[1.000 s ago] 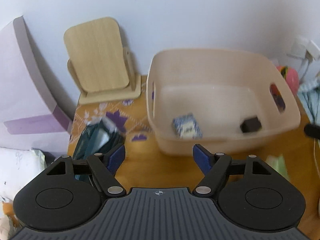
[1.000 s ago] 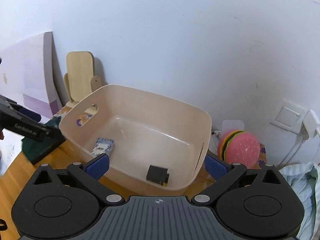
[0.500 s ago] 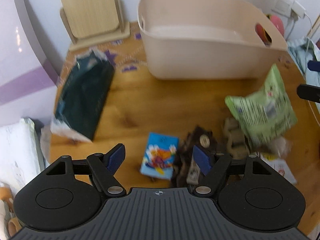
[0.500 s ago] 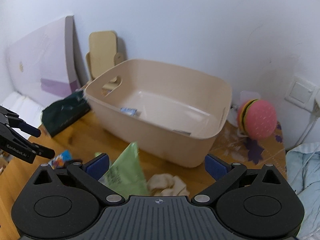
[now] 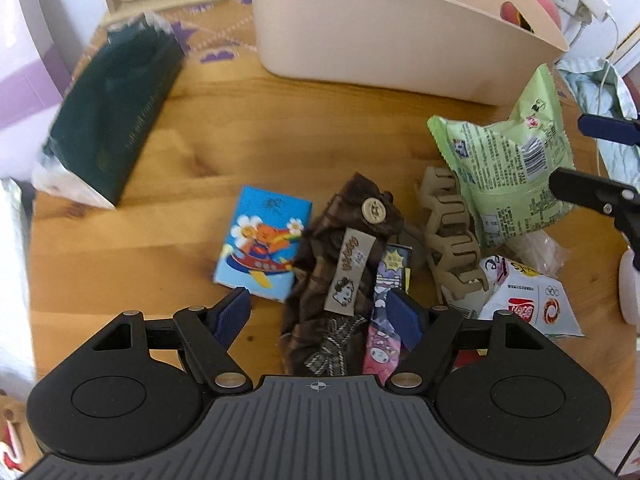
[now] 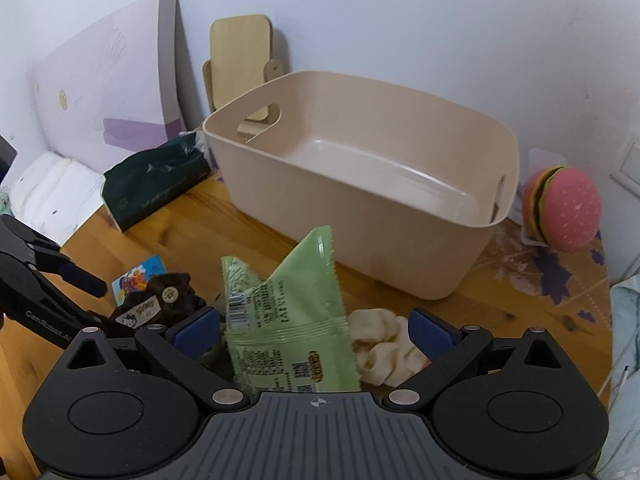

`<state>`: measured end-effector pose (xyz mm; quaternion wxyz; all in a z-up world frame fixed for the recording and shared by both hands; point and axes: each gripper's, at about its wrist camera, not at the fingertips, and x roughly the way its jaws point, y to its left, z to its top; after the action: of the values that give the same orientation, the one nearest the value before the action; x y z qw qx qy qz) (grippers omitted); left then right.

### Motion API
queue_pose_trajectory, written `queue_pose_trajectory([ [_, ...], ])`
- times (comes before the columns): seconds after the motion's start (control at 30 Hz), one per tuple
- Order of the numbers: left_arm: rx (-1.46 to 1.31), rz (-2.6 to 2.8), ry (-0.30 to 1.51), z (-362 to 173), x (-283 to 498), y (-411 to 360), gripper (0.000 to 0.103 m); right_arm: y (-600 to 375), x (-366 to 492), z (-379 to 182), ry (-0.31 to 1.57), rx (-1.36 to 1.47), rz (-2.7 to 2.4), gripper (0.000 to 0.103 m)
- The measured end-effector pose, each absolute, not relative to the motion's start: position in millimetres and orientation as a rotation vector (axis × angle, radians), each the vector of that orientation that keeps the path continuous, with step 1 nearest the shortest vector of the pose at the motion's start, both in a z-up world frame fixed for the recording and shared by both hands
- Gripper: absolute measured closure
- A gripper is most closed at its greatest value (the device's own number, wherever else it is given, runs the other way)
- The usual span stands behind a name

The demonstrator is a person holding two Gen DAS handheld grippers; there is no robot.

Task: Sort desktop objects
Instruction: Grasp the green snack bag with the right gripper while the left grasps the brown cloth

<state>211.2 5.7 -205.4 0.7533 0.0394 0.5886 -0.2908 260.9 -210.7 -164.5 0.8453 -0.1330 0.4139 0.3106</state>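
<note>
Left gripper (image 5: 322, 314) open, straddling brown hair accessory (image 5: 344, 276).

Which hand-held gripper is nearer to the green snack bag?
Right. The right hand-held gripper has the green snack bag between its open jaws, not yet clamped. The left hand-held gripper is over the brown hair accessory, beside the bag.

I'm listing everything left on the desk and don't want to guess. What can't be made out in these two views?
- Beige bin, left wrist view: its near wall hides the inside.
- Bin floor, right wrist view: the near part is behind the front wall.
- Red item, left wrist view: mostly covered by the left tongs.
- Green snack bag, right wrist view: its lower end is behind the right tongs.
- Dark green pack: lettering too blurred to read.
</note>
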Motion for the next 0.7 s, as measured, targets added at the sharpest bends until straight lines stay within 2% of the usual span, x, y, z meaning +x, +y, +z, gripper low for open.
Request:
queue_pose_trajectory([
  [0.33,-0.094,-0.586,1.361,-226.6,225.1,12.9,0.028,-193.1,262.3,-188.1,0.942,-0.317,0.703,0.013],
  [0.47,-0.136,-0.536,1.371,-230.0,231.4,21.3,0.028,-190.6,263.3,-193.2,0.958,-0.32,0.703,0.014],
  [0.7,0.013,-0.517,1.332,-231.0,225.6,11.0,0.029,-191.4,267.2,-197.8,0.971,-0.324,0.688,0.017],
])
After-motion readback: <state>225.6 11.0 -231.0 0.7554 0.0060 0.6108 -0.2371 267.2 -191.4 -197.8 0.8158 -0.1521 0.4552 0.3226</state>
